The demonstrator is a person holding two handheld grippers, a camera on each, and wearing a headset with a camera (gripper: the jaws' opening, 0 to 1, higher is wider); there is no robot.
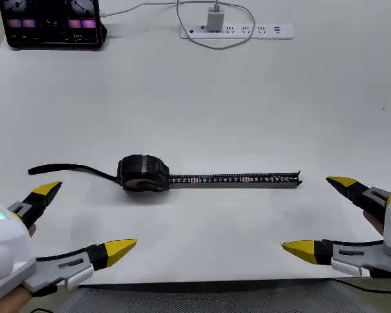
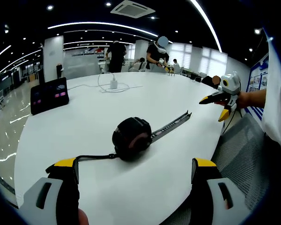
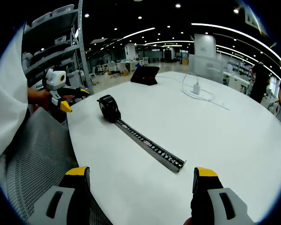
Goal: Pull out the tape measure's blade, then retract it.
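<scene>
On white table (image 1: 247, 98), centre: tape measure (image 1: 143, 173), black case lying flat, blade (image 1: 234, 179) extended toward right gripper (image 1: 307, 212); numerals too small to read. Left gripper (image 1: 94, 214) and right gripper: jaws wide, empty, bodies cut off by frame. Tablet (image 1: 52, 26): top cropped.

White table (image 1: 247, 117). Centre of frame: black tape measure (image 1: 143, 173), blade (image 1: 234, 178) drawn out rightward and flat, strap (image 1: 65, 169) trailing left. Upper left: tablet (image 1: 52, 23), lit. Top centre: power strip (image 1: 247, 30), charger (image 1: 215, 19) plugged in.
</scene>
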